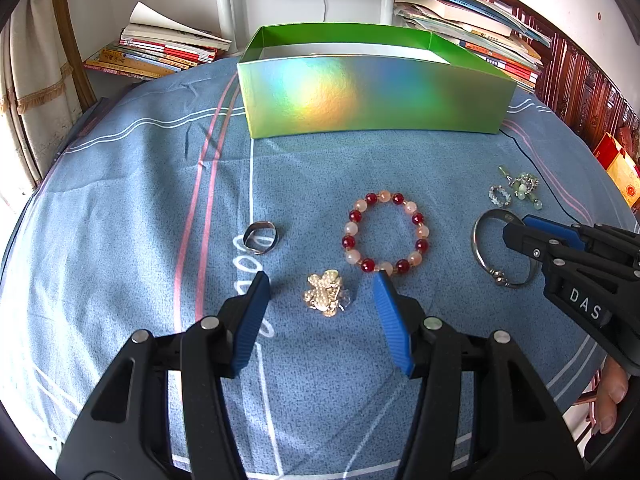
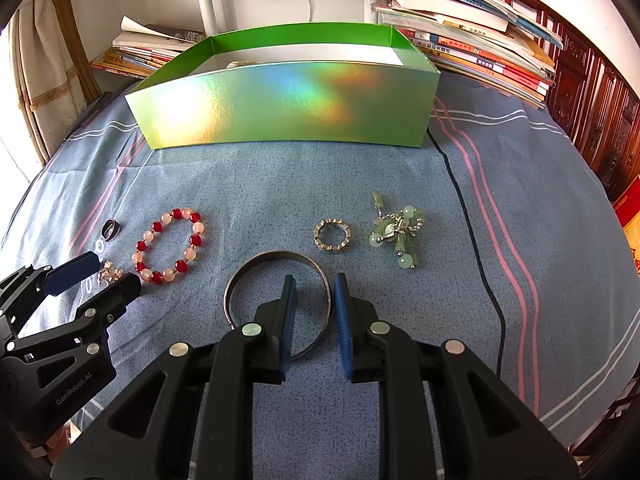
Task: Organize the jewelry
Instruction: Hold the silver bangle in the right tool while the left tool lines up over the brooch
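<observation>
A gold brooch lies on the blue cloth between the fingertips of my left gripper, which is open; the pads do not touch it. My right gripper is open a little and straddles the right rim of a silver bangle without pressing it. A red and pink beaded bracelet lies just beyond the brooch. Left of it is a twisted silver ring. A crystal ring and a green bead charm lie beyond the bangle. The open green box stands at the back.
Book stacks lie behind the box on both sides. A black cable runs across the cloth at the right. Dark wooden furniture stands on the right, a curtain on the left. A hand's fingers show under the right gripper.
</observation>
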Demonstrator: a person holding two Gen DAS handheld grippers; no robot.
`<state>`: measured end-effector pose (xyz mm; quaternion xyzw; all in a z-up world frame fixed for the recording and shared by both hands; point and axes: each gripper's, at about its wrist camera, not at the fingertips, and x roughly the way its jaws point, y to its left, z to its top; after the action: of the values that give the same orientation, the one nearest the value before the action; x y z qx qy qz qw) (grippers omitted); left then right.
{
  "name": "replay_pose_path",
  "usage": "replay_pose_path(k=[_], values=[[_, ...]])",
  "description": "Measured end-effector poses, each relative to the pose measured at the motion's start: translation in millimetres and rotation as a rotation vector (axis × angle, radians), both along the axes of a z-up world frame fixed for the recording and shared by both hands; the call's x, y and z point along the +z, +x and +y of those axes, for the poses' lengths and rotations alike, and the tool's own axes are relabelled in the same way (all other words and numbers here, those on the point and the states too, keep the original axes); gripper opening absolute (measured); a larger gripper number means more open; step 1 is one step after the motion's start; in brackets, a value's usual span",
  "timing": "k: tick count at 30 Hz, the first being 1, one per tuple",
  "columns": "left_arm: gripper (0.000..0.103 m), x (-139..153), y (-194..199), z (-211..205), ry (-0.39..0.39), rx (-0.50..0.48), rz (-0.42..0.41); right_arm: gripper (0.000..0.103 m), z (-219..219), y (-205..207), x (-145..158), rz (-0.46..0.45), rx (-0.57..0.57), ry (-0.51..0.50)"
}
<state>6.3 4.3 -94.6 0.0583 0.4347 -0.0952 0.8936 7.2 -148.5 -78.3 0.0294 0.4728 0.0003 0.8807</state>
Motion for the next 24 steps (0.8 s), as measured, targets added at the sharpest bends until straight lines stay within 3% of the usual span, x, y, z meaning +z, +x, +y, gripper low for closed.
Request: replay_pose_path(k=[20,22,24], values=[[0.056,-0.7,-0.2,0.9,0.000,-0.001,0.000,0.022,1.1,0.1,0.1,-0.002,-0.002,0.000],[0.053,-0.4,-0.2,0.6,-0.001,-0.006,-0.001,0.022,1.6,0.0,0.9,-0.005,-0.003,-0.001],[0.035,0.8,-0.4,0.0,-0.005,-0.014,-0.006,0.007,0.6,0.7,1.1,-0.006,-0.009,-0.001]])
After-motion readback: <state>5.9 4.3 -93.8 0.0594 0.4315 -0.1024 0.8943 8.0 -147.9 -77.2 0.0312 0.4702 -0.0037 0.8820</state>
